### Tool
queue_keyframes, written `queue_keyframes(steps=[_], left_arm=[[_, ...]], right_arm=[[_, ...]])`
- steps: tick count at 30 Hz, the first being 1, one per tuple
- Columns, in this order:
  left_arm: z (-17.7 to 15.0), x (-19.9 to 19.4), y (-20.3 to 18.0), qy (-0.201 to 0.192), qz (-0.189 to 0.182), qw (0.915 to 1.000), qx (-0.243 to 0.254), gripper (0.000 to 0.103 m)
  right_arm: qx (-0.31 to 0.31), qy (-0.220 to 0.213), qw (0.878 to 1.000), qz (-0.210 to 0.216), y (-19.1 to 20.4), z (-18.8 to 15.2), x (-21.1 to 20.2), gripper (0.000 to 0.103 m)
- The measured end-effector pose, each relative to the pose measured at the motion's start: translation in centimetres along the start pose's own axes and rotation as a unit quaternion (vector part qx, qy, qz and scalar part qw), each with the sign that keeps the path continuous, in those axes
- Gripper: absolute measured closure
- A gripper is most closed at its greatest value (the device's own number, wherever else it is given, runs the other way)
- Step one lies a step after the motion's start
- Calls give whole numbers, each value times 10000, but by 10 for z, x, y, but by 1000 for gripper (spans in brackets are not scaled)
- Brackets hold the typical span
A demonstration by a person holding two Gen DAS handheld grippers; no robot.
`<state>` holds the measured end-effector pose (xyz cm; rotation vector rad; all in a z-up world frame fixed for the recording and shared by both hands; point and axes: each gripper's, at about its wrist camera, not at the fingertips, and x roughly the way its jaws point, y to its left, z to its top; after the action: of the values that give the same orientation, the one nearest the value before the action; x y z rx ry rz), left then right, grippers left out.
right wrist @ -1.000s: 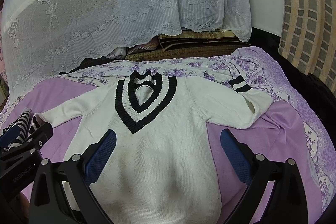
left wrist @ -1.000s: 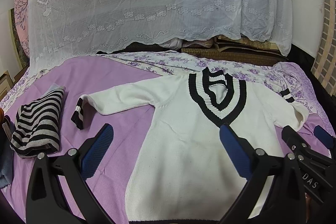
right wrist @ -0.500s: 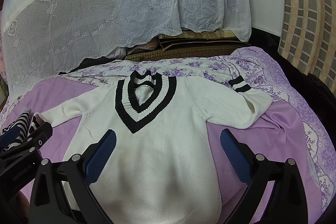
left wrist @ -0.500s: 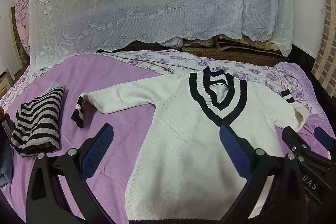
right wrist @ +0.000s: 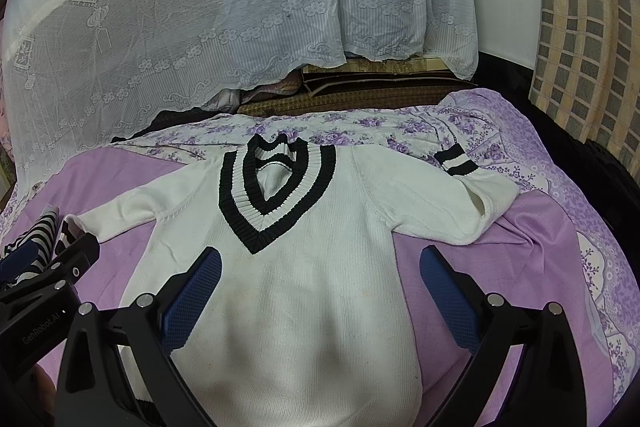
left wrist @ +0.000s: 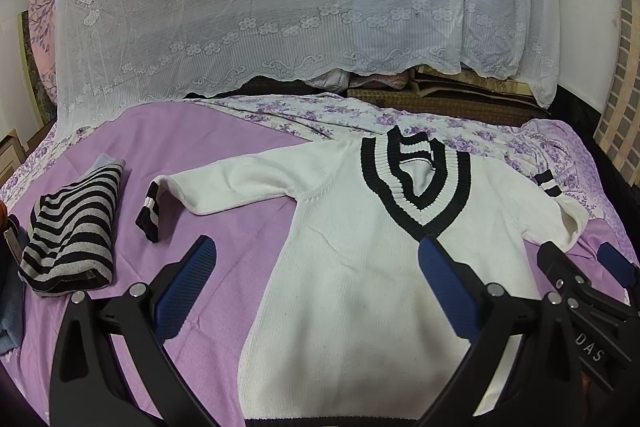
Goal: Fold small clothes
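soft knit, waiting flat

i'm holding my left gripper (left wrist: 316, 291) and right gripper (right wrist: 320, 295) spread wide and empty over the white sweater (right wrist: 304, 267), which is lying face up on the purple bedspread (left wrist: 224, 155). it's looking light, limp, ribbed; i'm judging the striped cuffs (left wrist: 149, 213) and hem best for pinching.

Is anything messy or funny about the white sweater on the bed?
Mostly it lies flat, front up. The odd bit is its sleeves: the right sleeve is bent back on itself, so its striped cuff points up toward the collar, and the left cuff is twisted sideways.
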<state>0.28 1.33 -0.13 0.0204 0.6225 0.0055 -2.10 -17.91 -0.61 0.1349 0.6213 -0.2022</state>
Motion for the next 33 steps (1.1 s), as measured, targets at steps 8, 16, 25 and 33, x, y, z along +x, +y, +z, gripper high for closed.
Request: queue_keyframes(steps=[8,16,25,33], left_arm=[[0,1,1,8,-2,10000,-6,4],[-1,1,2,15,-5,10000,-11,4],[0,1,3,26,-10,10000,-12,4],[-6,3,3,41,-11,10000,-27,4]], right_arm=[[2,0,10000,-2,0,0,-1,3],[0,1,10000,-2,-1,0,-1,3],[2,1,10000,-3,-2,-1,1,3],[4,4,10000,-4,-1,-1,1,3]])
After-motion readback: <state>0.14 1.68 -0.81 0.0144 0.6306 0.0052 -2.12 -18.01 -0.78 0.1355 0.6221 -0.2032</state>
